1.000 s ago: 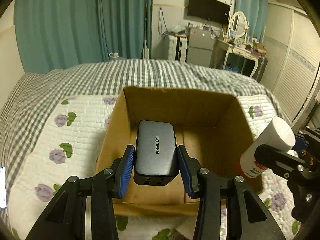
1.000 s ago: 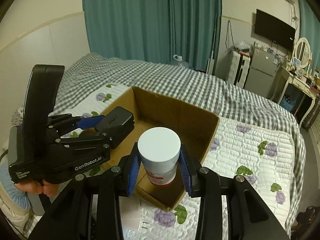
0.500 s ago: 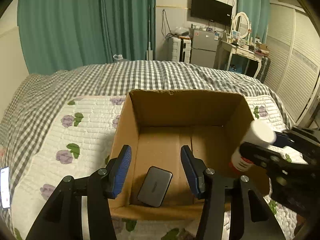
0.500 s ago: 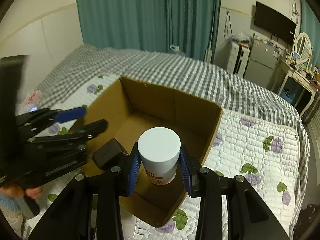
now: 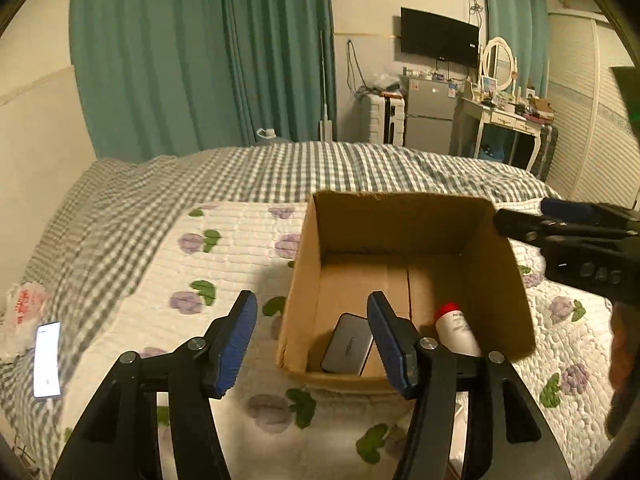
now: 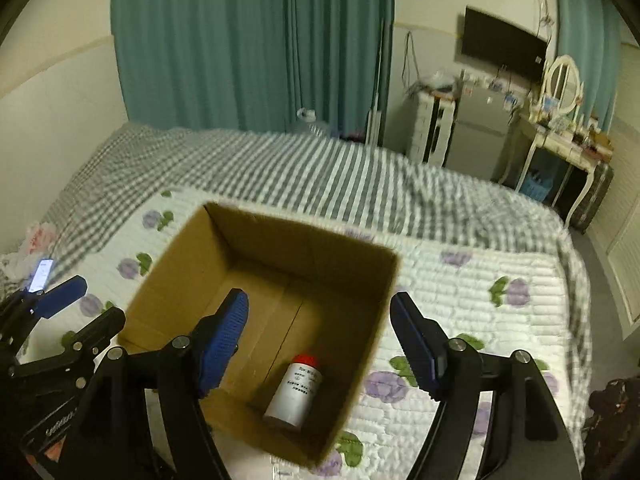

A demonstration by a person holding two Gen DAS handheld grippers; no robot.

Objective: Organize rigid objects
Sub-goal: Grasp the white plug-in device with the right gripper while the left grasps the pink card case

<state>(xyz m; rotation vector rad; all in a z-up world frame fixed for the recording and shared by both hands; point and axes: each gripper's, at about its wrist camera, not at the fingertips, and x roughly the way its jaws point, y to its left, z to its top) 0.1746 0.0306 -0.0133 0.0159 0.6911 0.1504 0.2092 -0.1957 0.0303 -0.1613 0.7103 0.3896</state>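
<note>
**Both grippers empty, both items in the box**

Far left on the bed: a lit phone [image 5: 47,360] lies on the checked blanket [image 5: 120,208], well apart from everything else.

Left gripper [image 5: 312,344] is spread wide with nothing between its blue pads, held above the near-left edge of the cardboard box [image 5: 304,280]. The box sits open on the floral quilt [image 5: 224,272].

In the box, near wall, left side: grey power bank [image 5: 347,344] lying flat on the floor of the box. Just right of it: white bottle with red cap [image 6: 294,390], on its side, cap pointing to the far wall. The two are near each other; I can't tell if they touch.

Right gripper [image 6: 320,344] is also wide open and empty, above the box's near-right part, with the bottle below it.
</note>
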